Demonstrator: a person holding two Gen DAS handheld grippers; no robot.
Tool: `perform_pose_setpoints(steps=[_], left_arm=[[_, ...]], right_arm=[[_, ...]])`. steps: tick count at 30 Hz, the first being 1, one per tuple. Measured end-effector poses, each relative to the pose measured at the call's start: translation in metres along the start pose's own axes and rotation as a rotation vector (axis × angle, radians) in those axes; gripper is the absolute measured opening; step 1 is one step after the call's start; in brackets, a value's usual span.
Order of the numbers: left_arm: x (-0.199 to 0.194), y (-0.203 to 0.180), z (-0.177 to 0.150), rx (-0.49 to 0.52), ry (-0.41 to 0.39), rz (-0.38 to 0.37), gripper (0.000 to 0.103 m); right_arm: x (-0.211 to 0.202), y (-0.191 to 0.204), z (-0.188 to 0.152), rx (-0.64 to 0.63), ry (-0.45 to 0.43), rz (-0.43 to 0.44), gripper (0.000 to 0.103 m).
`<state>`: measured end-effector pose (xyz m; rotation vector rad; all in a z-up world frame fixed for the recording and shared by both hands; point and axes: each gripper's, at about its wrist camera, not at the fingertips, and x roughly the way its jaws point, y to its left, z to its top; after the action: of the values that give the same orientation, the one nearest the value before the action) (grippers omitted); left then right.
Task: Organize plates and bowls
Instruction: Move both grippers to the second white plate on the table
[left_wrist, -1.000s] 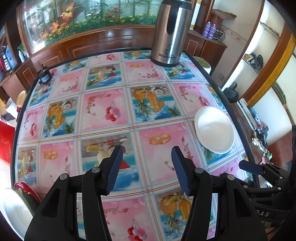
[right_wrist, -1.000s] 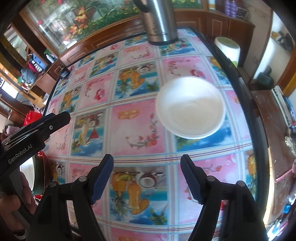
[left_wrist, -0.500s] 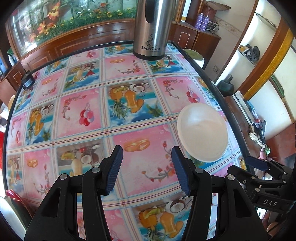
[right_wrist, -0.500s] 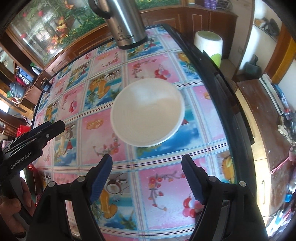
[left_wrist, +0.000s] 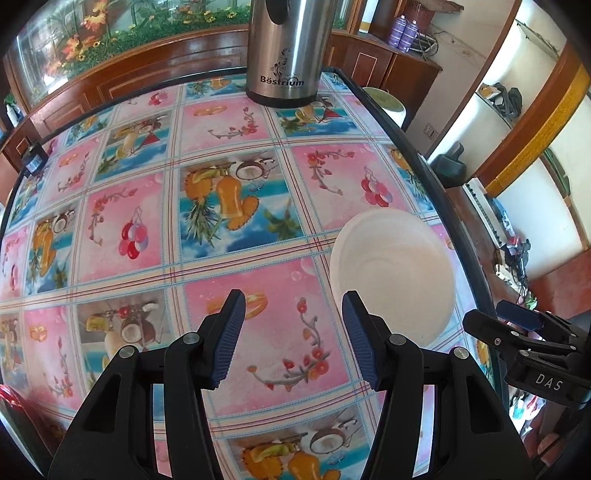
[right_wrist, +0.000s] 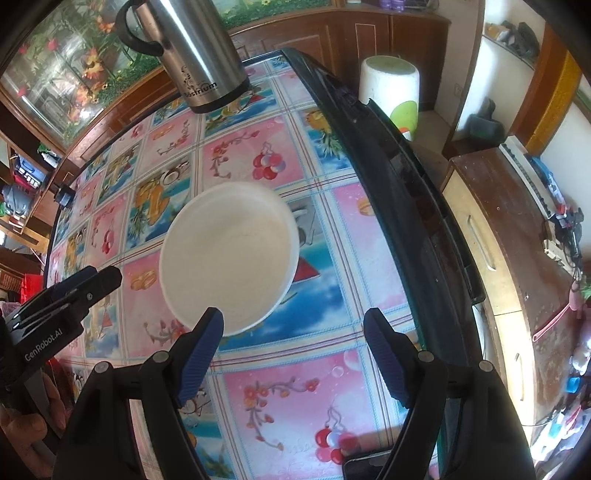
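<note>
A white bowl (left_wrist: 393, 275) sits upright on the patterned table near its right edge; it also shows in the right wrist view (right_wrist: 227, 254). My left gripper (left_wrist: 291, 334) is open and empty, hovering over the table just left of the bowl. My right gripper (right_wrist: 293, 354) is open and empty, its left finger close to the bowl's near rim. The right gripper shows at the lower right of the left wrist view (left_wrist: 517, 325), and the left gripper at the left of the right wrist view (right_wrist: 70, 291).
A tall steel thermos (left_wrist: 288, 51) stands at the table's far edge, also in the right wrist view (right_wrist: 195, 55). The table's dark right rim (right_wrist: 406, 206) runs past the bowl. A white bin (right_wrist: 391, 88) and a wooden cabinet (right_wrist: 509, 258) stand beyond it. A phone (right_wrist: 365, 467) lies near the front.
Both grippers have moved forward and right toward the white bowl, which now looks larger and closer. The stacked plates at the left have left the left wrist view. Both grippers stay open.
</note>
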<state>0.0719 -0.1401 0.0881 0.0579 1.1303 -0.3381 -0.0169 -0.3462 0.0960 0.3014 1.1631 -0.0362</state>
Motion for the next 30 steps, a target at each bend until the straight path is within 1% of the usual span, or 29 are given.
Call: perform_pose_setpoints(steps=[9, 30], left_arm=[[0.021, -0.011, 0.007, -0.008, 0.031, -0.004, 0.055], [0.054, -0.022, 0.011, -0.025, 0.077, 0.014, 0.055]], right_arm=[[0.015, -0.007, 0.016, -0.004, 0.015, -0.003, 0.079], [0.042, 0.000, 0.035, -0.053, 0.052, -0.030, 0.079]])
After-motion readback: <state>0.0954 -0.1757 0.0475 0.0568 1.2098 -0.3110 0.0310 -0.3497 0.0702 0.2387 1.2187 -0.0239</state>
